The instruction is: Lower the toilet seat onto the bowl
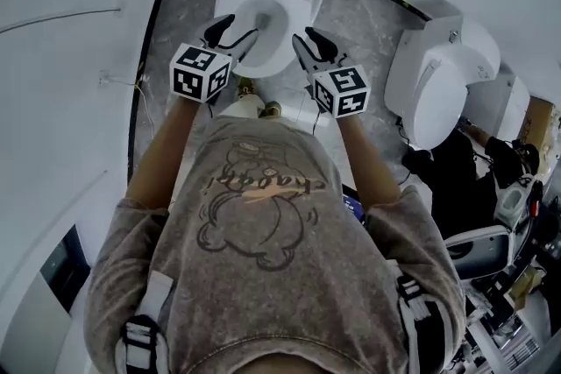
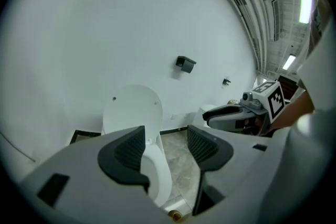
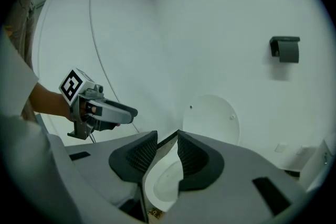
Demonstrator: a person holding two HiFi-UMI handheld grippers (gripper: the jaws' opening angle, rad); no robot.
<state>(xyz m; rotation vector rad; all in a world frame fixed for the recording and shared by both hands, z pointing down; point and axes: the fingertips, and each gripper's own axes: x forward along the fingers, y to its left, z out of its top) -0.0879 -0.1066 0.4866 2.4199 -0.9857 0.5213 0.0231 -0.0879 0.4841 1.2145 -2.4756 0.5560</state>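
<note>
While agape, left gripper (image 1: 238, 24) seemingly overhangs bowl rim (image 1: 296, 17).

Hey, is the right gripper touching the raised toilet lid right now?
Apart. The left gripper view shows the right gripper held in the air, with bare wall between its tips and the raised toilet lid.

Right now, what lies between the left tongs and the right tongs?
The front rim of the toilet bowl, seen in the head view between the left tongs and right tongs. Both are open and empty.
</note>
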